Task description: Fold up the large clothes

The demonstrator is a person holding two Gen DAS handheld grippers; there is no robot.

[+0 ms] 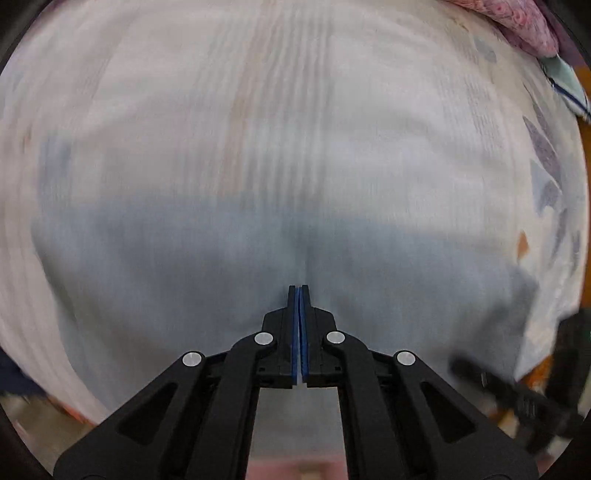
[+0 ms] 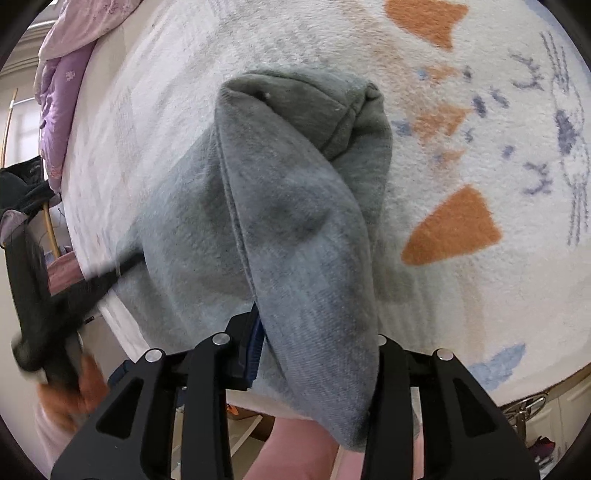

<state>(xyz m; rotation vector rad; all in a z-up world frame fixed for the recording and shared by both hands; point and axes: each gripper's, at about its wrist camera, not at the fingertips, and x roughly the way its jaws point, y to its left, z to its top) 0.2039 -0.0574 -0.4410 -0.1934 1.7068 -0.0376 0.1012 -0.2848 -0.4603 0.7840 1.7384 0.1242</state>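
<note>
Blanket (image 2: 480,155): white and fleecy, patterned with orange patches and blue-grey marks; spread under everything and filled most of both views.
Grey garment (image 2: 288,206): large, soft, sweatshirt-like; lay bunched on the blanket, its far end folded into a hump, one thick fold running toward the near edge and draped between the right tongs. In the blurred left view seen as a pale grey-blue sheet (image 1: 221,266) across the near half.
Pink bedding (image 2: 62,85): heaped at the far left edge of the blanket; also at the far right corner of the left view (image 1: 517,26).
Right tongs (image 2: 317,354): apart, with the garment's fold lying between them; right finger hidden under the cloth, blue pad of the left finger just beside the fold; whether the pads pressed on it could not be told.
Left tongs (image 1: 299,295): together, blue pads meeting; tips at a crease of the grey cloth, though a pinch of fabric could not be made out; also seen blurred at the left of the right view (image 2: 74,295).
</note>
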